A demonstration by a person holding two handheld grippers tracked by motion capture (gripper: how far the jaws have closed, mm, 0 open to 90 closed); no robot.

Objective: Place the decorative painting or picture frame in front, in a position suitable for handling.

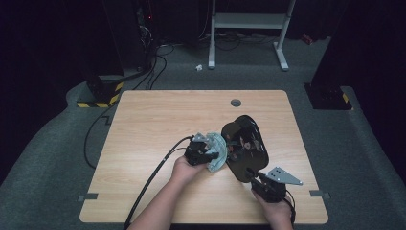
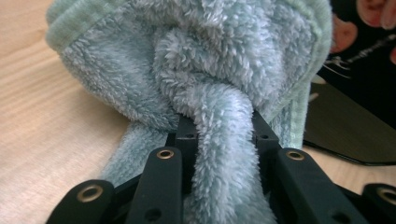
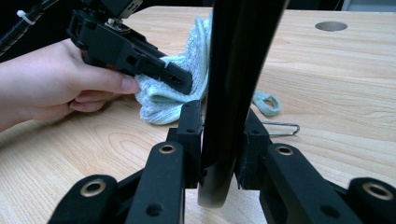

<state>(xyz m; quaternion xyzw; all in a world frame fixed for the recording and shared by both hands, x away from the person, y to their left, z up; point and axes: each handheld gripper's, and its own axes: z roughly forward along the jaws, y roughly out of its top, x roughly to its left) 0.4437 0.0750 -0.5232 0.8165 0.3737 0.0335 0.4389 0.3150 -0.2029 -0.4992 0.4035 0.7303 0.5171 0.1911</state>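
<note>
On the pale wooden table (image 1: 143, 124), the left gripper (image 2: 222, 128) clamps a fluffy mint-green towel (image 2: 196, 60); the right gripper (image 3: 222, 135) grips a glossy black oval tray (image 1: 245, 143) upright.

High view looks down on the table (image 1: 143, 124); both gripper views sit close above it.

The setting is a lab or test room, dimly lit. A light wooden surface (image 1: 158, 124) with a cable grommet (image 1: 235, 102) stands on grey carpet (image 1: 57, 143). Black equipment racks (image 1: 129, 33) with cables (image 1: 153, 72) stand behind it. Hazard-striped bases (image 1: 103, 93) and a white metal frame (image 1: 249, 21) sit on the floor.
</note>
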